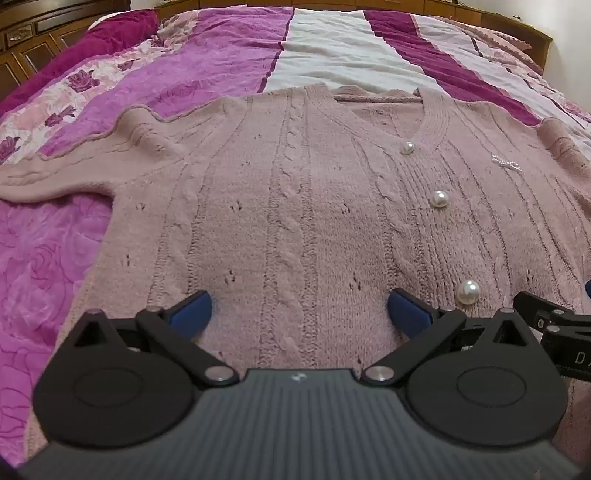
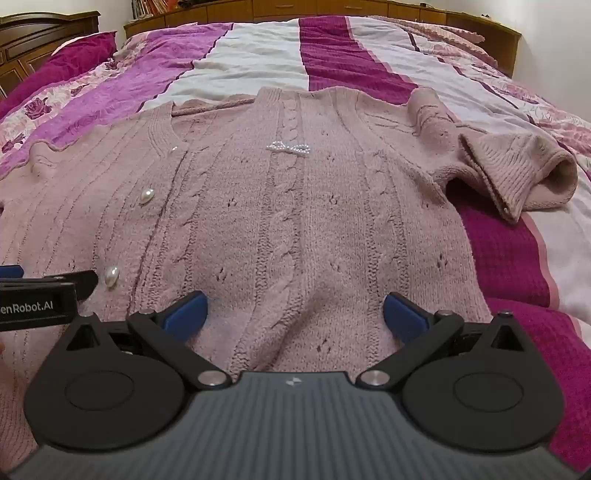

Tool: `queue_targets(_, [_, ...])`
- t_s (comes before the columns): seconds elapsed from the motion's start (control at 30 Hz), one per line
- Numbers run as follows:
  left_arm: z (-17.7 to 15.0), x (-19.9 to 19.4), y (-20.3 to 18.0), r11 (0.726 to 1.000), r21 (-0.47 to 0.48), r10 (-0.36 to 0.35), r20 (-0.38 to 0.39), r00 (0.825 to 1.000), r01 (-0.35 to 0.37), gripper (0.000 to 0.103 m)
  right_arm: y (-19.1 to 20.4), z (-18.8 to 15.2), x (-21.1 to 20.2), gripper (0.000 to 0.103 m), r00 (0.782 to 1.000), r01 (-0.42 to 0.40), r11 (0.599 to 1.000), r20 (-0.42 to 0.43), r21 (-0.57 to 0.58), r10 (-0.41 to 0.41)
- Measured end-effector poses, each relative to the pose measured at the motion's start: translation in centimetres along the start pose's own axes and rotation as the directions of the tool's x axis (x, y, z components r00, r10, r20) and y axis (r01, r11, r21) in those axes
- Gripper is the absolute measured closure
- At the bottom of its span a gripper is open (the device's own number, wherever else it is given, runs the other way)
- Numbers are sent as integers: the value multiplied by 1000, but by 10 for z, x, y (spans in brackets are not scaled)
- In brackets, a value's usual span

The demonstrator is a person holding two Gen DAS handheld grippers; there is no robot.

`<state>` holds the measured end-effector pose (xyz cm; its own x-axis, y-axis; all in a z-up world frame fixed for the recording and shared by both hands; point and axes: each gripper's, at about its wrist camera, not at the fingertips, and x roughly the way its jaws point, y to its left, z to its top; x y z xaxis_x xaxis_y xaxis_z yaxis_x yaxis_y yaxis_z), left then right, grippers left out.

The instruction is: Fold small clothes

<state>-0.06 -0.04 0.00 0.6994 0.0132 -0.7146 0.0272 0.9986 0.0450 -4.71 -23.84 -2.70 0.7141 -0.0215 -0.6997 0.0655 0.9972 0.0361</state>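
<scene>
A pale pink cable-knit cardigan point(image 1: 295, 206) with pearl buttons point(image 1: 439, 199) lies face up and spread flat on the bed. My left gripper point(image 1: 299, 314) hovers over its lower left half, wide open, nothing between the blue pads point(image 1: 194, 312). The right gripper point(image 2: 295, 314) stands wide open above the lower right half of the cardigan point(image 2: 295, 221), also with nothing in it. A small pearl bow point(image 2: 288, 148) decorates the chest. The right sleeve point(image 2: 517, 173) is bunched with its cuff turned toward me; the left sleeve point(image 1: 55, 177) stretches out sideways.
The bed carries a striped pink, magenta and white blanket point(image 1: 325, 51) with rose patterns point(image 1: 37, 266) at the left. A wooden headboard point(image 2: 332, 9) runs along the far side. Each gripper's body shows at the edge of the other's view, close beside it.
</scene>
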Motion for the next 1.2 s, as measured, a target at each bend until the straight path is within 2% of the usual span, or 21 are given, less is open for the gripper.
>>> queue_targets(1.2, [2, 4, 2, 1000, -1, -4, -10, 1000, 4, 0, 2, -1, 0, 0, 1000, 7, 1000, 7, -7, -6])
